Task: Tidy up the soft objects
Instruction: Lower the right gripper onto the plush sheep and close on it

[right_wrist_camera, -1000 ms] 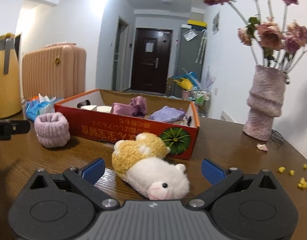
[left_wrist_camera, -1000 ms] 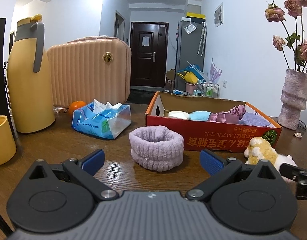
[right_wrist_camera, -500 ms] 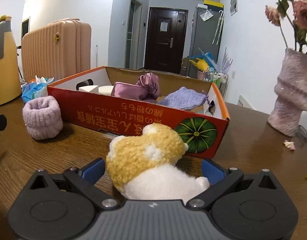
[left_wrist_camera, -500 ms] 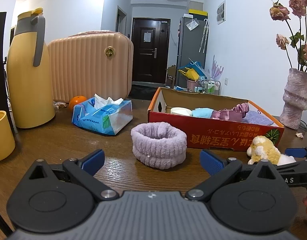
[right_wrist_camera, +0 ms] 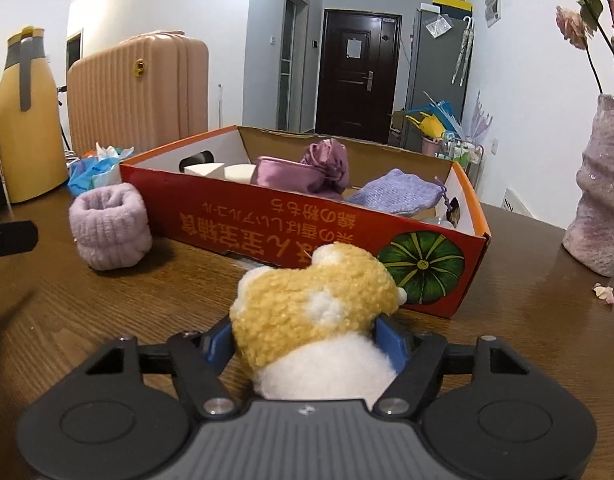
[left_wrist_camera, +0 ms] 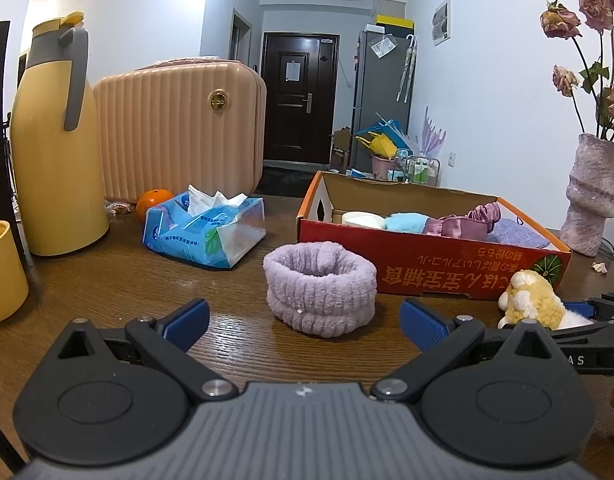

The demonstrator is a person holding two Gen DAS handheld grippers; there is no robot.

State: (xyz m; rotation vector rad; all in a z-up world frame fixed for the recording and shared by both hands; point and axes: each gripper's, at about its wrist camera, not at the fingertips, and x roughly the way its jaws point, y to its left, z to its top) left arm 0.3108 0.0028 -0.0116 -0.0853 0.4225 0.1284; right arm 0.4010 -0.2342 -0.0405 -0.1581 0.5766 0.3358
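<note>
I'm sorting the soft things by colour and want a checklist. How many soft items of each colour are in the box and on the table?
Lilac or purple: 3 - headband on the table, satin pouch and knitted pouch in the box
Cream: 2 - sponges
Light blue: 1 - fluffy piece
Yellow and white: 1 - plush toy, between the right tongs
Total: 7

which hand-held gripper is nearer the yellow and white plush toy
Right. The right hand-held gripper has just been closing, its pads pressing the plush toy from both sides. The left hand-held gripper stands open off to the toy's left, facing the lilac headband.
</note>
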